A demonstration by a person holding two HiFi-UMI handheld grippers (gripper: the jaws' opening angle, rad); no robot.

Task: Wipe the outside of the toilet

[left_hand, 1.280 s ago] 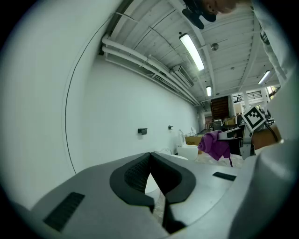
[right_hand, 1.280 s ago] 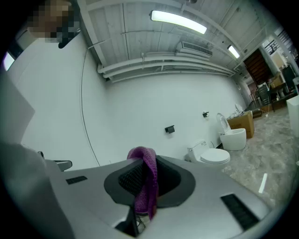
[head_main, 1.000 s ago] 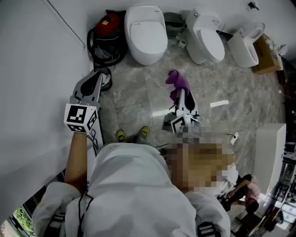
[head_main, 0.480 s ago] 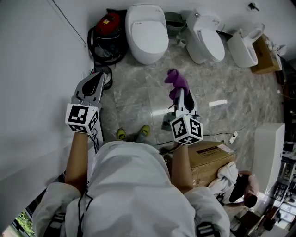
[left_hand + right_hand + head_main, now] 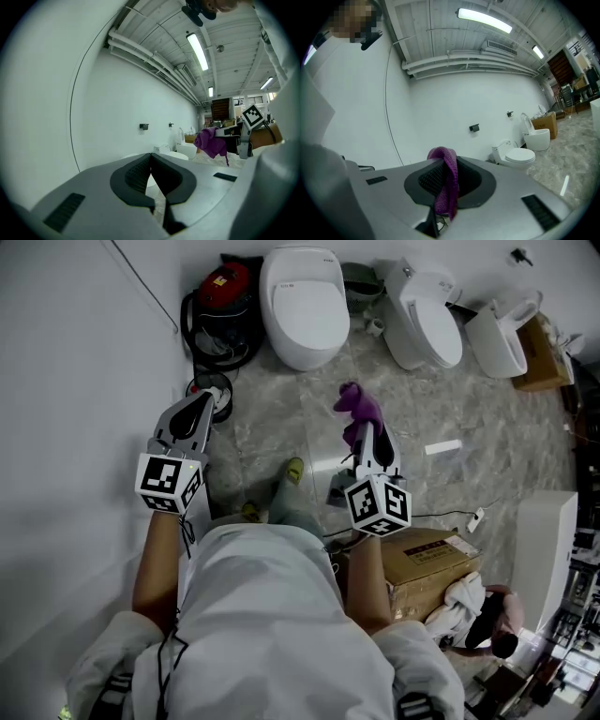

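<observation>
Ahead of both tongs and well apart from them, toilet (image 5: 302, 306) sits lid-down with its long axis running straight away, a bit left of right tongs (image 5: 366, 430), which clamp purple cloth (image 5: 359, 401) and look nearer; left tongs (image 5: 207, 399) are closed, empty.

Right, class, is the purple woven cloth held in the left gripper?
No, the right gripper clamps the purple woven cloth; the left gripper is shut, empty.

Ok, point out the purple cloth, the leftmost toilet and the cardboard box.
purple cloth (image 5: 360, 404), head view, its bunched upper end.
leftmost toilet (image 5: 302, 304), head view, its closed lid.
cardboard box (image 5: 424, 559), head view, its top face.
</observation>
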